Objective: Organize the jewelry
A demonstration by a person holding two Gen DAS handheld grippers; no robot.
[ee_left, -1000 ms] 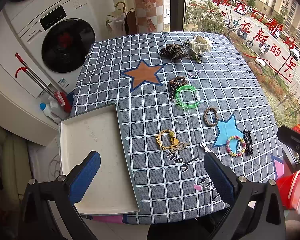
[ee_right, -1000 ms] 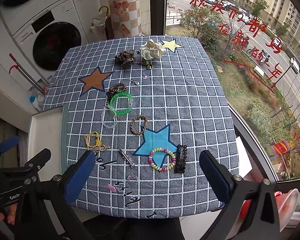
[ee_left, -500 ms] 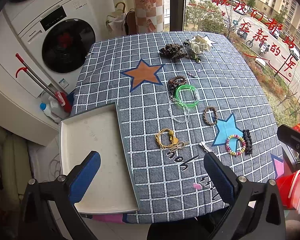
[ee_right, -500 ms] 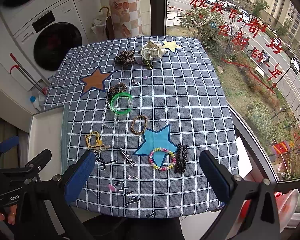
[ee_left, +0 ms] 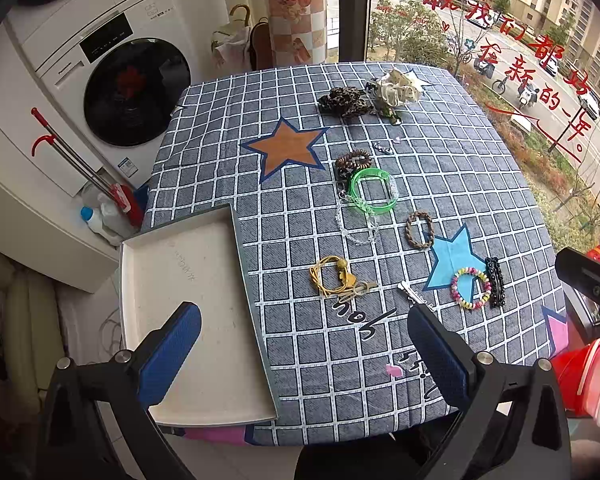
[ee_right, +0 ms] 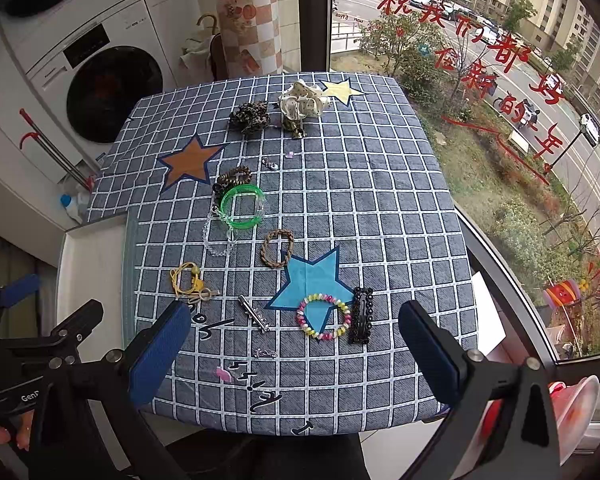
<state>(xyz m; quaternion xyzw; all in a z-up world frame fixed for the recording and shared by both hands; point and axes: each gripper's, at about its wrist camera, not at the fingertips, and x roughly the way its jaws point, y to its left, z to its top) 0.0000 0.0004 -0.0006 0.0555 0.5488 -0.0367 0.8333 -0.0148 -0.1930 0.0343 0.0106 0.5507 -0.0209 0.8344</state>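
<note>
Nothing has moved since the earlier frames: both claws hang in the same places above the near edge of the table (ee_left: 440, 168), and every piece lies where it lay. The left claw (ee_left: 304, 354) is spread wide and holds nothing, one blue pad over the shallow white rectangular tray (ee_left: 172, 264) at the table's left edge. The right claw (ee_right: 294, 354) is likewise spread wide and empty.

The jewelry is all out on the grey checked tablecloth and the tray is bare, so sorting looks not yet begun. Nearest the right claw lie the pastel beaded bracelet (ee_right: 323, 317) on the blue star patch, the black beaded hair clip (ee_right: 361, 315) just beside it, and the silver bar clip (ee_right: 254, 313). The yellow cord hair tie (ee_left: 332, 278) lies nearest the tray; the translucent green bangle (ee_left: 374, 190) and brown braided ring (ee_left: 419, 230) lie further out.

A likely next move is to lower one claw over a near piece, close on its rim, and carry it to the tray; thin flat pieces will need a low, careful pinch.
</note>
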